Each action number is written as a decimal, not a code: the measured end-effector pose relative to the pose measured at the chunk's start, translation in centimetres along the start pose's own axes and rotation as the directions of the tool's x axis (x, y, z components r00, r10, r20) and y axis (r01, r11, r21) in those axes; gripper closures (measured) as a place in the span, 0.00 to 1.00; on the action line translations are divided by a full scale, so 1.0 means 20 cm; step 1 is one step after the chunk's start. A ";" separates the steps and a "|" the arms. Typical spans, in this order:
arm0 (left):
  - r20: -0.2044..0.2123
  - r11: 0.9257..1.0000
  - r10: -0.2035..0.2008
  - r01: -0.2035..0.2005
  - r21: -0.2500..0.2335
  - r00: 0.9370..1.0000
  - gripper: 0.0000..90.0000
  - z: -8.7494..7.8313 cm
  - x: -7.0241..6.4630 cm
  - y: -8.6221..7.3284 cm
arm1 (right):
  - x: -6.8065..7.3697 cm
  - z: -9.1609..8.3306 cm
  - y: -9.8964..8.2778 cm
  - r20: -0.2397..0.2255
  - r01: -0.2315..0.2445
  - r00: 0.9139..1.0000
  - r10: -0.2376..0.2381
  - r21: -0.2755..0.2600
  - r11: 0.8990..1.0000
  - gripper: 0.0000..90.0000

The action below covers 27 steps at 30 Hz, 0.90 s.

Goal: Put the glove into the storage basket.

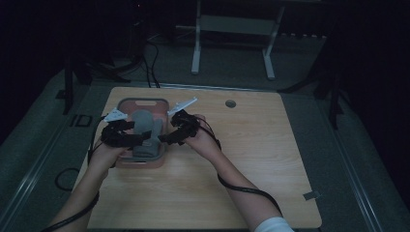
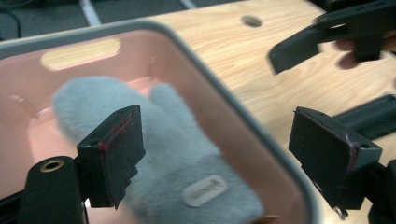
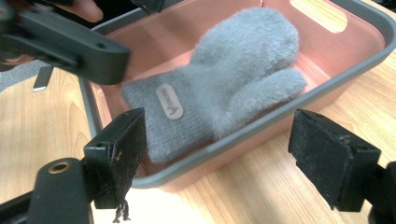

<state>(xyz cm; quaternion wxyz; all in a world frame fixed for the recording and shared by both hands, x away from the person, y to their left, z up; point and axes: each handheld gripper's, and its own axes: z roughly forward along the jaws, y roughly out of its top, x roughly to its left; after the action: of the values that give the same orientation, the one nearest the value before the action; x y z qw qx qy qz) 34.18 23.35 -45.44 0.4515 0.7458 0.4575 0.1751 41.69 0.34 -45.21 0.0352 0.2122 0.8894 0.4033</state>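
1. Mitten (image 3: 219, 79), grey, fuzzy, lies flat inside pink tray (image 3: 355, 42), cuff at near end, small label on cuff.
2. Tray sits on wooden surface (image 1: 251, 154), far left part.
3. Left gripper (image 1: 126, 137) at tray's left edge, fingers apart, nothing between.
4. Right gripper (image 1: 170, 134) at tray's right edge, fingers apart, holding nothing.

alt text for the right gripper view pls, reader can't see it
A fluffy grey mitten with a small oval label lies in a pink tray with a grey rim, on a wooden table. The right tongs stand open in the foreground with nothing between them; the left tongs show at upper left.
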 end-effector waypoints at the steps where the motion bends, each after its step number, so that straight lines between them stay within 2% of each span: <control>1: 0.008 1.000 0.008 -0.008 -0.012 1.000 0.21 -0.01 -0.02 0.00 | 0.00 -0.01 -0.01 0.001 0.003 1.000 -0.003 -0.001 1.000 0.21; 4: 0.012 0.999 0.040 -0.040 -0.023 0.999 0.21 -0.04 -0.08 -0.02 | 0.01 -0.03 -0.03 0.000 0.013 1.000 -0.013 -0.002 1.000 0.21; 9: 0.059 0.996 0.083 -0.081 -0.039 0.995 0.21 -0.06 -0.19 -0.05 | 0.02 -0.07 -0.08 0.002 0.030 1.000 -0.030 -0.005 1.000 0.21; 13: 0.105 0.994 0.104 -0.099 -0.055 0.989 0.21 -0.08 -0.26 -0.08 | 0.02 -0.10 -0.13 0.010 0.040 0.999 -0.040 0.002 0.999 0.20; 16: 0.147 0.990 0.140 -0.134 -0.051 0.979 0.21 -0.07 -0.32 -0.11 | 0.02 -0.12 -0.18 0.017 0.056 0.998 -0.056 0.005 0.998 0.20; 22: 0.212 0.987 0.158 -0.151 -0.049 0.964 0.21 -0.04 -0.41 -0.17 | 0.02 -0.15 -0.28 0.025 0.064 0.998 -0.065 0.013 0.998 0.20; 27: 0.260 0.983 0.183 -0.178 -0.042 0.948 0.21 0.00 -0.48 -0.21 | 0.02 -0.16 -0.37 0.025 0.082 0.996 -0.082 0.030 0.996 0.19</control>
<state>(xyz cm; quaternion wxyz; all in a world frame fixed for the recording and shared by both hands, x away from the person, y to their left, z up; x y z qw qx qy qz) 26.97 15.97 -47.54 0.4969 0.7969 0.3220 0.1195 38.09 -6.03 -48.43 0.0603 0.1812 0.9026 0.3858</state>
